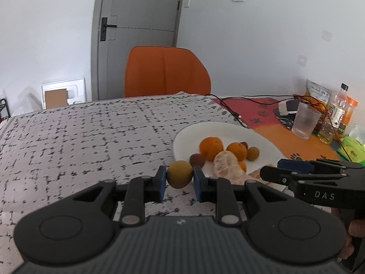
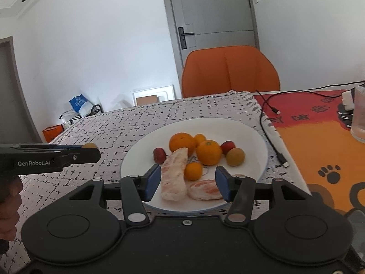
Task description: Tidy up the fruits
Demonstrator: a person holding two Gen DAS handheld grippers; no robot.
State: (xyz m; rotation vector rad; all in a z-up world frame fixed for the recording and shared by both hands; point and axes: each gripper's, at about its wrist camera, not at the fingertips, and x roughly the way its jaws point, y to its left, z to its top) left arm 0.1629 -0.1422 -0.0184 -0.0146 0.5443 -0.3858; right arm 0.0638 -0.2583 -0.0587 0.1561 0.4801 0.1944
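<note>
A white plate (image 2: pixel 251 141) on the patterned cloth holds two oranges (image 2: pixel 208 152), smaller citrus fruits, two red fruits (image 2: pixel 159 155), a yellow-brown fruit (image 2: pixel 235 156) and two peeled citrus pieces (image 2: pixel 174 175). My left gripper (image 1: pixel 179 182) is shut on another small yellow-brown fruit (image 1: pixel 179 174), held above the cloth just left of the plate (image 1: pixel 228 130). My right gripper (image 2: pixel 189 182) hangs open over the plate's near rim. The peeled pieces show between its blue pads (image 2: pixel 152 180), which do not press on them. Each gripper shows in the other's view, the right gripper (image 1: pixel 271 169) at the right edge and the left gripper (image 2: pixel 95 153) at the left.
A black cable (image 2: pixel 271 141) runs past the plate's right side onto an orange and red mat (image 2: pixel 308 141). A clear glass (image 1: pixel 304 123), bottles (image 1: pixel 337 111) and snack bags crowd the far right. An orange chair (image 1: pixel 166 70) stands behind the table.
</note>
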